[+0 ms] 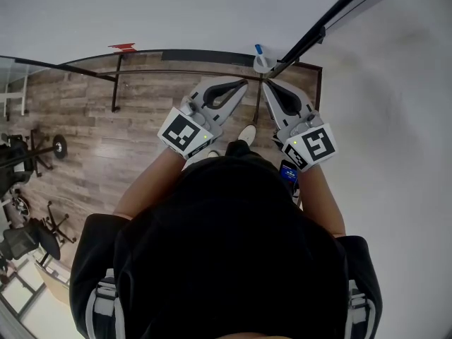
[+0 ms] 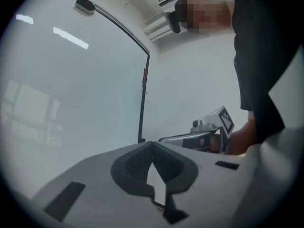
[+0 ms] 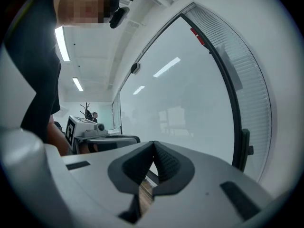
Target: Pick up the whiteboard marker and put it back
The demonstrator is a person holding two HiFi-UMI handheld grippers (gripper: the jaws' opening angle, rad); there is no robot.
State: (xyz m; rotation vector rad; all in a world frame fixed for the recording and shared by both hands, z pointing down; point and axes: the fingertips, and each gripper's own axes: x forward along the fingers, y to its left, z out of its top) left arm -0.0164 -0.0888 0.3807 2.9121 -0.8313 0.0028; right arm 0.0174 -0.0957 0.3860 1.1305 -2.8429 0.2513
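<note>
A small white holder (image 1: 263,66) at the lower frame of the whiteboard (image 1: 176,13) carries one whiteboard marker (image 1: 258,49), which stands upright in it with its blue cap on top; the body below is hidden in the cup. One marker and one holder show, and two grippers. The left gripper (image 1: 244,84) and right gripper (image 1: 267,84) point toward the holder, tips just short of it. Both have their jaws closed with nothing between them. Wooden floor (image 1: 141,133) lies below.

Our left gripper (image 2: 152,144), fingers (image 2: 135,163) together and empty, faces the whiteboard (image 2: 71,99); our right gripper (image 2: 171,138) shows alongside.
</note>
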